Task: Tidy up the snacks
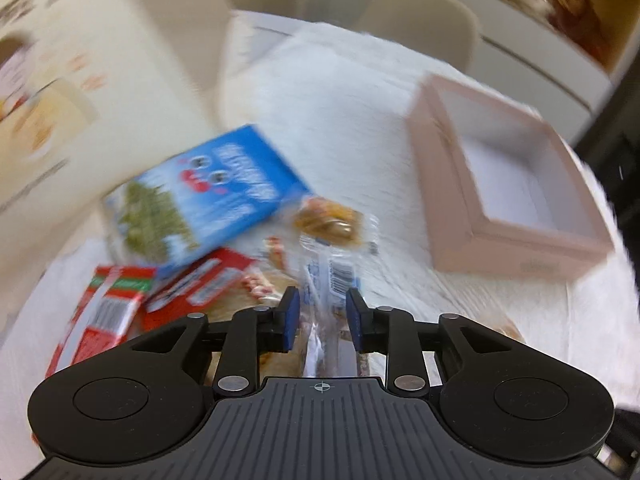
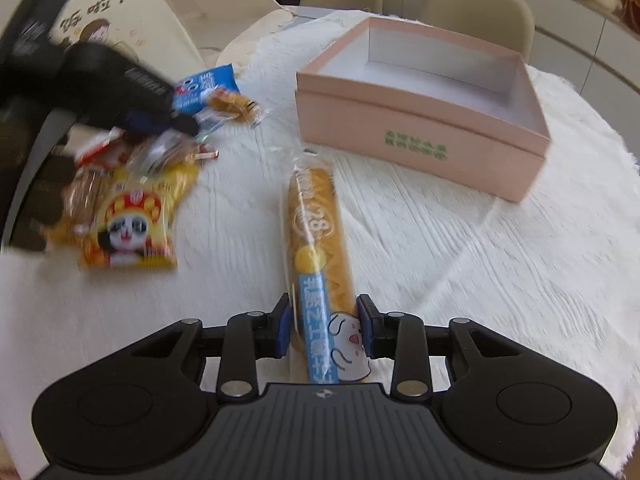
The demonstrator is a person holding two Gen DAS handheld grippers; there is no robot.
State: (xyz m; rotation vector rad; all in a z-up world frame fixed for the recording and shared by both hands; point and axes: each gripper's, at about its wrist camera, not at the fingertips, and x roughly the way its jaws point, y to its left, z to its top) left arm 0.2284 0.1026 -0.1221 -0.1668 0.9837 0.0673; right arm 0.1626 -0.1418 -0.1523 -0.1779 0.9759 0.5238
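Observation:
My right gripper (image 2: 325, 326) is shut on a long bread roll in a clear and blue wrapper (image 2: 320, 240), which points away toward the empty pink box (image 2: 420, 132). My left gripper (image 1: 322, 314) is shut on a clear-wrapped pastry (image 1: 330, 224) and holds it above the snack pile. In the right wrist view the left gripper (image 2: 120, 92) is a blurred black shape over that pile, with the pastry (image 2: 230, 106) at its tip. The pink box also shows in the left wrist view (image 1: 452, 184), to the right.
The pile holds a blue snack box (image 1: 208, 196), red packets (image 1: 120, 300) and a yellow panda-print bag (image 2: 132, 220). A white textured cloth (image 2: 480, 280) covers the round table. Beige chairs (image 2: 476, 4) stand beyond it. A cream printed bag (image 1: 80, 80) stands at left.

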